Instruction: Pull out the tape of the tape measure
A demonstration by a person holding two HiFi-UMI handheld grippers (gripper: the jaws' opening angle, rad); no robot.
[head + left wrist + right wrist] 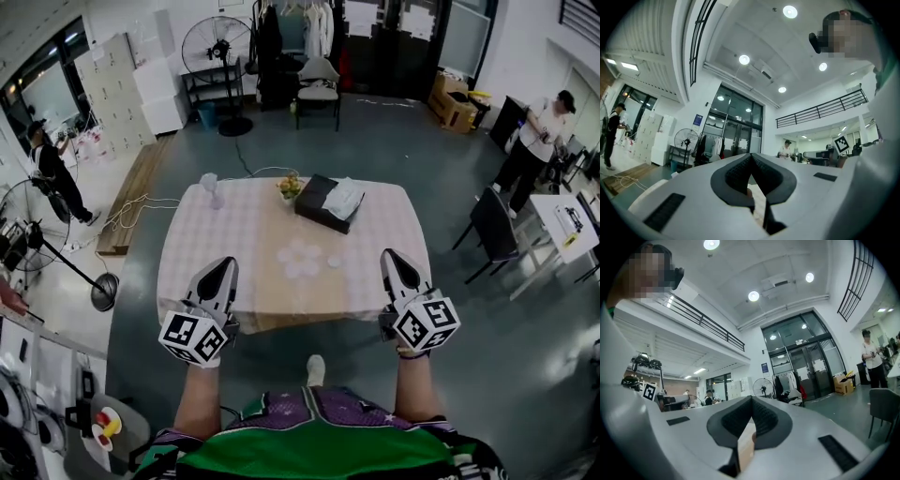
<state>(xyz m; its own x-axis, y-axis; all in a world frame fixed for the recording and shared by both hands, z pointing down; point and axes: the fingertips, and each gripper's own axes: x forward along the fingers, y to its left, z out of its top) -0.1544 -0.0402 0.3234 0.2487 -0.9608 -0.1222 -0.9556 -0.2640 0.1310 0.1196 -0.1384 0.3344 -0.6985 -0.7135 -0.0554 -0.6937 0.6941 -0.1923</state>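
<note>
The left gripper (pixel 222 265) and right gripper (pixel 395 259) are held with jaws closed on nothing, above the near edge of the table (pixel 187 277). The tape measure cannot be told apart among the pale round things (pixel 300 259) mid-table. Behind these a black box (pixel 317 202), a glass (pixel 210 186) and flowers (pixel 289 187) are set.

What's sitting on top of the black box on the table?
A white crumpled sheet lies on the black box, over its right half in the head view; the left half is bare. What is under the sheet or inside the box is covered.
</note>
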